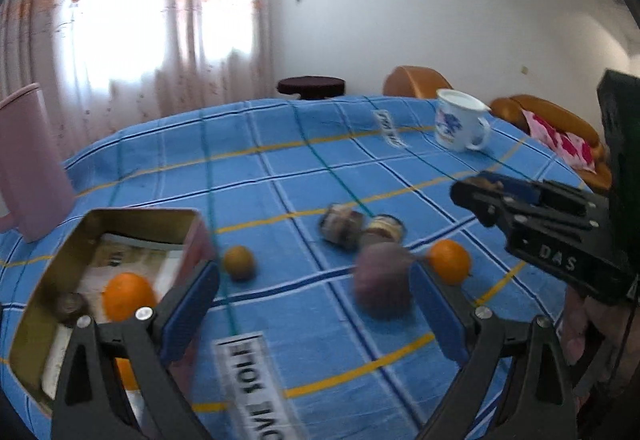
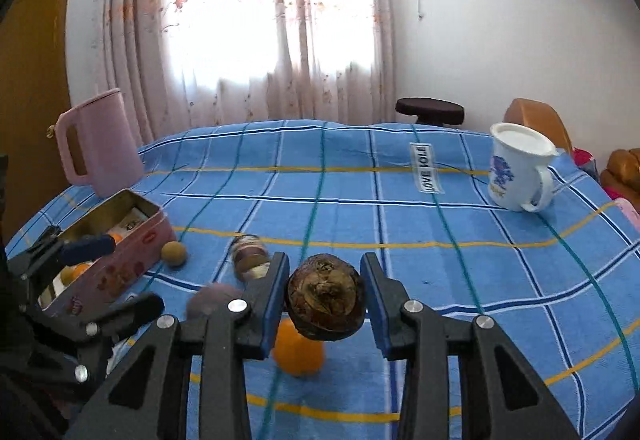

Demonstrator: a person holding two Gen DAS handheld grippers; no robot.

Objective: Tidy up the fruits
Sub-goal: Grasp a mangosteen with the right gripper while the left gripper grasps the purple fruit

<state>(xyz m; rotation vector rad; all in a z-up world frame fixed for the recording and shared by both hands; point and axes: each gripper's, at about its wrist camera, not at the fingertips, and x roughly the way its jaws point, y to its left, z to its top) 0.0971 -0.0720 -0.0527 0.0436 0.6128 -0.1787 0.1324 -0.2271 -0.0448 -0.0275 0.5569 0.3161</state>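
My right gripper [image 2: 325, 296] is shut on a dark brown wrinkled fruit [image 2: 326, 298] and holds it above the table. An orange [image 2: 298, 354] lies just below it. My left gripper [image 1: 314, 304] is open and empty over the blue checked cloth, with a blurred purple fruit [image 1: 382, 282] between its fingers and an orange [image 1: 449, 261] beyond its right finger. An open pink tin [image 1: 52, 280] at the left holds an orange [image 1: 128, 296] and a dark fruit [image 1: 72, 306]. A small yellow-brown fruit [image 1: 239, 261] lies beside the tin. The right gripper also shows in the left wrist view [image 1: 484, 192].
Two small striped jars [image 1: 360, 228] lie on their sides mid-table. A pink pitcher [image 2: 98, 148] stands at the far left, a white mug [image 2: 518, 168] at the far right. White printed labels [image 2: 426, 167] lie on the cloth. A stool and orange sofa are behind the table.
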